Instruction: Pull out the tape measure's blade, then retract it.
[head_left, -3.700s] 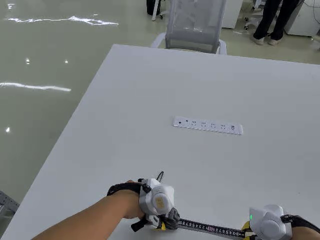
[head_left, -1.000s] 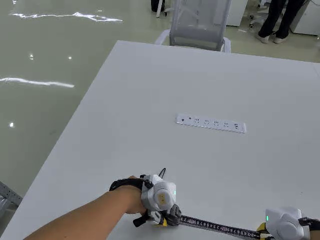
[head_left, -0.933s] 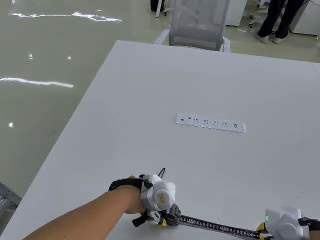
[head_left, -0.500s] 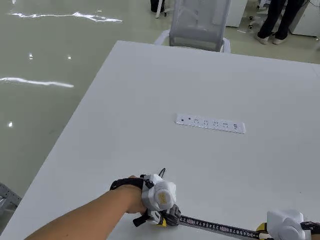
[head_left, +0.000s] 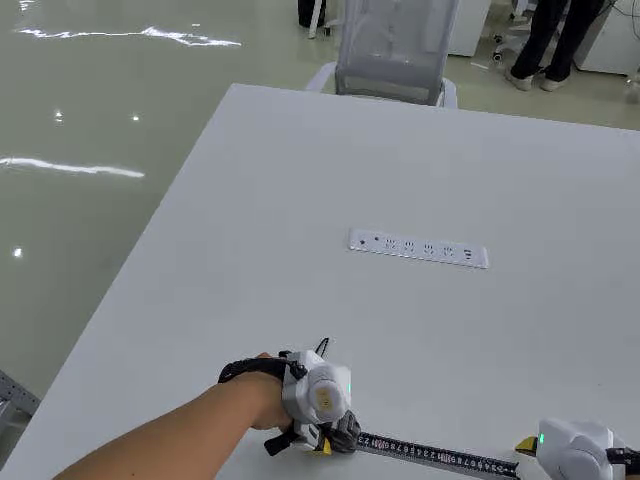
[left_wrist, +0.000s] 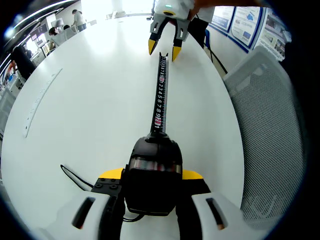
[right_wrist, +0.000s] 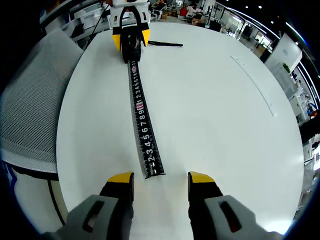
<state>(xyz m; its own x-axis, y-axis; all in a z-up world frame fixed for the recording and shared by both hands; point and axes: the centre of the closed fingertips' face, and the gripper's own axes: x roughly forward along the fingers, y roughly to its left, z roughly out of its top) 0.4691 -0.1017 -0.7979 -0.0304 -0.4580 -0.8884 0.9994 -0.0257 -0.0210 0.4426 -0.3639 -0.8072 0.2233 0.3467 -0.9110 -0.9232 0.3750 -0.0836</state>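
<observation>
Where blade (right_wrist: 142, 120) ends, right tool (right_wrist: 160, 178) gapes

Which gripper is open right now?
The right gripper: jaws spread, the blade tip lying free at their tips. The left gripper is shut on the tape measure case.

Bright, even overhead light washes the matte white table top (head_left: 300, 200) nearly featureless in the head view, leaves only faint soft shadows, and throws white glare streaks across the glossy pale green floor (head_left: 90, 230). Both gripper views bow the table's edges strongly toward their margins, and the far end of the left gripper view burns out to pure white. The white numerals on the black tape measure blade (right_wrist: 142, 125) read sharp near the lens and smear farther off, while the black tape measure case (left_wrist: 152, 170) shows dark with a dull sheen.
</observation>
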